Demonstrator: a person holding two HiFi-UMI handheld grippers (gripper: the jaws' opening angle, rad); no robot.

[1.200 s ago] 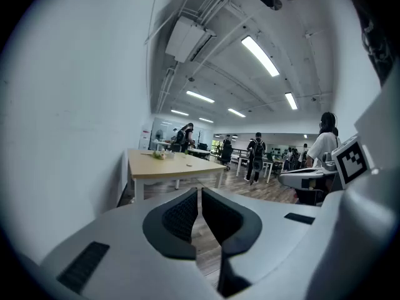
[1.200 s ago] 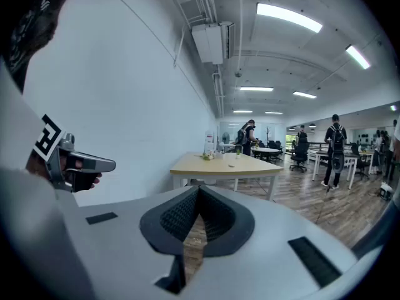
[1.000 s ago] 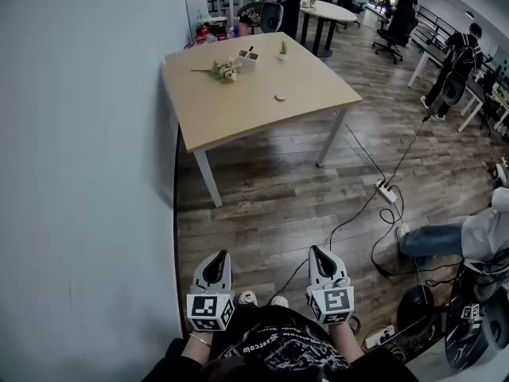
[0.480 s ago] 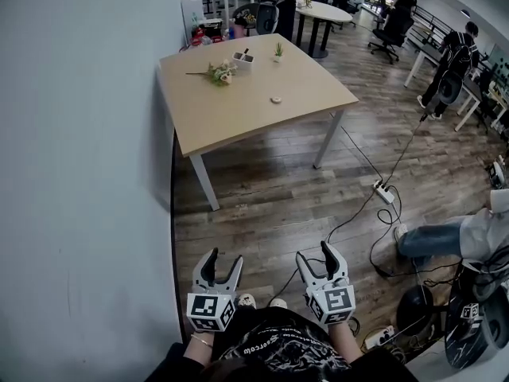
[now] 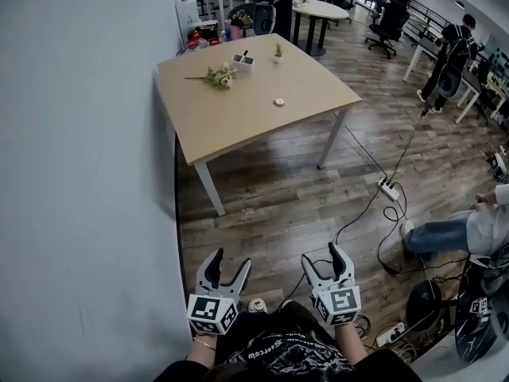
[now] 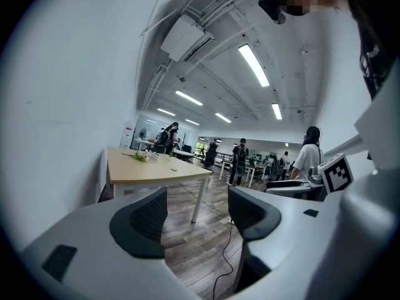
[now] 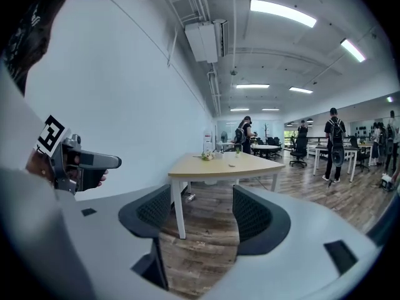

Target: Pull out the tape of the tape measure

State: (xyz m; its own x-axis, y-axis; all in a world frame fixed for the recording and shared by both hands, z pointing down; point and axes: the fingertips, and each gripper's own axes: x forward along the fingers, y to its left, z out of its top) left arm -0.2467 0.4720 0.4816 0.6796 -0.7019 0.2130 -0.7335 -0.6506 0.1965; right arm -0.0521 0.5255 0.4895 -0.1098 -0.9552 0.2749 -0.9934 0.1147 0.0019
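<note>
No legible text was recorded. White lettering on the person's black fabric shirt (image 5: 270, 350), 6 o'clock in head view, was too small and inverted to read. The white cube with black square markers (image 5: 211, 313), 7 o'clock, bore pattern only, no characters. Print on the white standing panel with a red patch (image 5: 184, 6), 11 o'clock, was unreadable.
</note>
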